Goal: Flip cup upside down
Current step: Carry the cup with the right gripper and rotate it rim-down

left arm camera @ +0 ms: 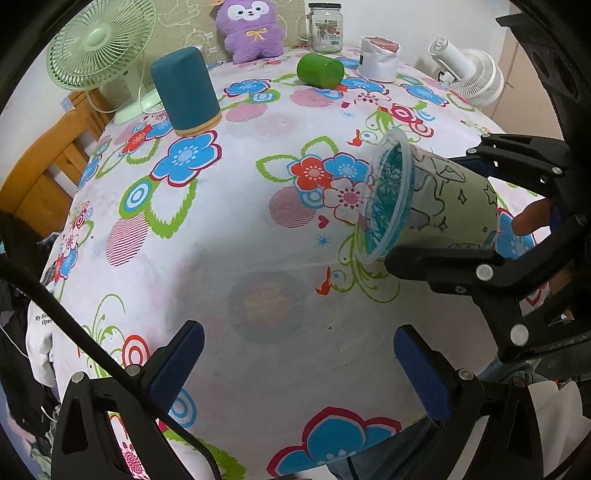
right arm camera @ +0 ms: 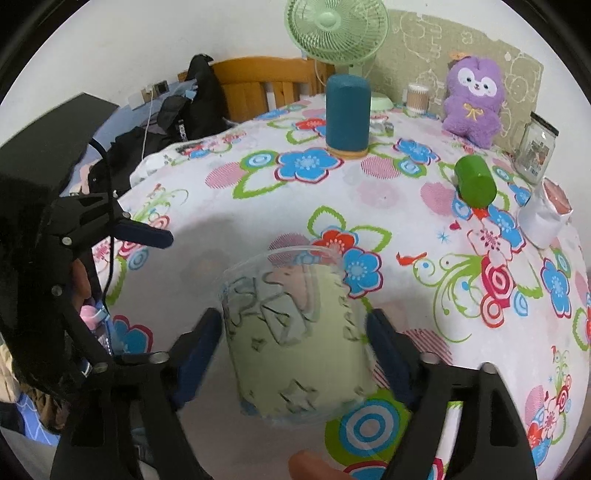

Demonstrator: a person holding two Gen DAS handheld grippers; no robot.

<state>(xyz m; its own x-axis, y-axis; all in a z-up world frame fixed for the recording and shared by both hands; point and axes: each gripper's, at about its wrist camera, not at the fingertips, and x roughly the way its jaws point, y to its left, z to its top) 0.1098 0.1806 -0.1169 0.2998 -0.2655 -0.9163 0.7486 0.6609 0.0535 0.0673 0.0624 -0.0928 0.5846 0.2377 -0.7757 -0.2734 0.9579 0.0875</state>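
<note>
Reading the left wrist view from left to right, we meet the green fan (left arm camera: 99,44) at ten o'clock, standing at the table's far left edge, then the teal cylinder (left arm camera: 186,90) upright on the floral tablecloth (left arm camera: 229,229) just beside it. Toward twelve o'clock the purple plush toy (left arm camera: 251,31) sits against the wall, with the glass jar (left arm camera: 325,27) to its right, and the green cup (left arm camera: 320,71) lies on its side in front of them. A white bag (left arm camera: 380,59) and a white fan (left arm camera: 469,74) follow toward one and two o'clock. Our left gripper (left arm camera: 299,354) hangs at six o'clock with its blue-padded fingers wide apart and nothing between them, above bare cloth. At three o'clock our right gripper (left arm camera: 436,206) is clamped on the clear printed cup (left arm camera: 424,201), which is lifted off the table and tipped onto its side, its rim facing nine o'clock. In the right wrist view the cup (right arm camera: 295,336) fills the six o'clock area, blurred, squeezed between the two blue pads of the right gripper (right arm camera: 295,343), its open rim pointing away toward twelve o'clock. The left gripper (right arm camera: 144,234) shows at nine o'clock.
</note>
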